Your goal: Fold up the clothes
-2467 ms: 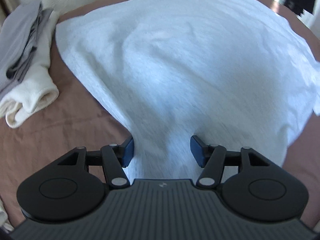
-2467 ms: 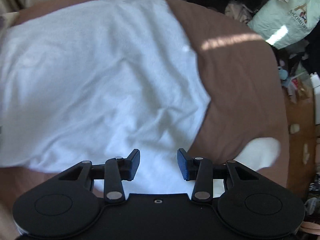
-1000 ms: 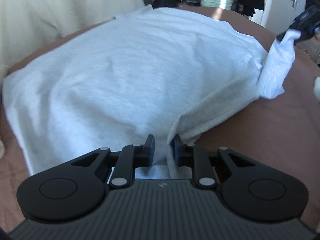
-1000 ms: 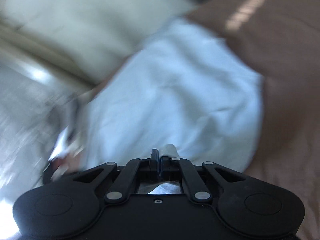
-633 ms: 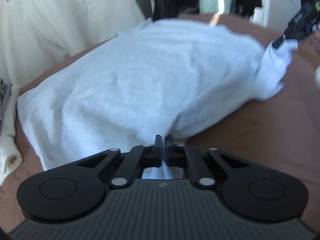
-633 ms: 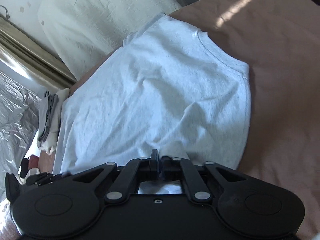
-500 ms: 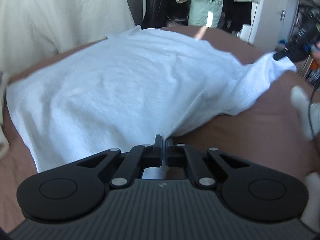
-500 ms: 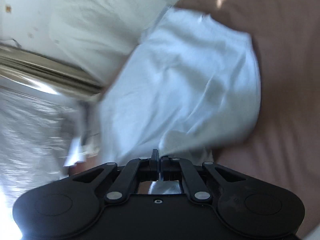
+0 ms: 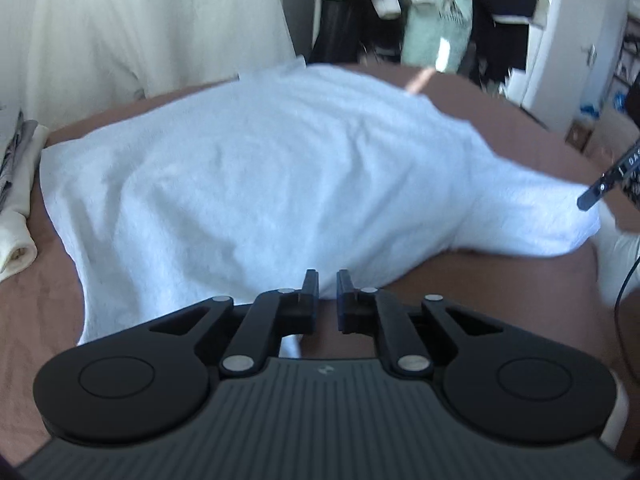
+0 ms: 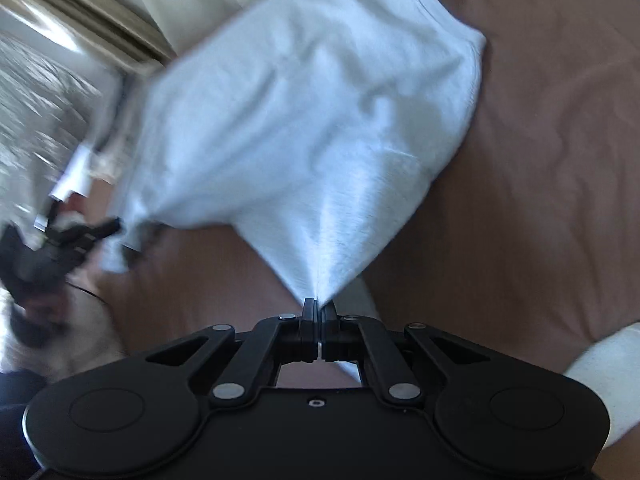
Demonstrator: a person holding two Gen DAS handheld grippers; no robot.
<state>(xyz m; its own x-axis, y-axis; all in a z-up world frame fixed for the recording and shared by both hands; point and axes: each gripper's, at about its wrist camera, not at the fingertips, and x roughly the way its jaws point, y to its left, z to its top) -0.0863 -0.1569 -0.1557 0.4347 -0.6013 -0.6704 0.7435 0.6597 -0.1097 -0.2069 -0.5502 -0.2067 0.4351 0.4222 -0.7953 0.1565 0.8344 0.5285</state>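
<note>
A white T-shirt (image 9: 280, 168) lies spread on the brown bed cover (image 9: 500, 296). In the left wrist view my left gripper (image 9: 327, 280) stands just at the shirt's near edge with its jaws a small gap apart and no cloth between them. In the right wrist view my right gripper (image 10: 319, 308) is shut on a corner of the T-shirt (image 10: 312, 120) and pulls it taut and lifted off the cover. The right gripper's tip also shows at the far right of the left wrist view (image 9: 592, 196), holding the stretched corner.
Folded cream and grey clothes (image 9: 16, 200) lie at the left edge of the bed. A cream curtain (image 9: 140, 32) hangs behind, and hanging clothes (image 9: 420, 8) and a door stand at the back right. A white item (image 10: 600, 380) lies near the right gripper.
My left gripper has opened slightly and let go of the shirt's edge. My right gripper stays shut on its corner and has pulled it farther out, stretching the cloth.
</note>
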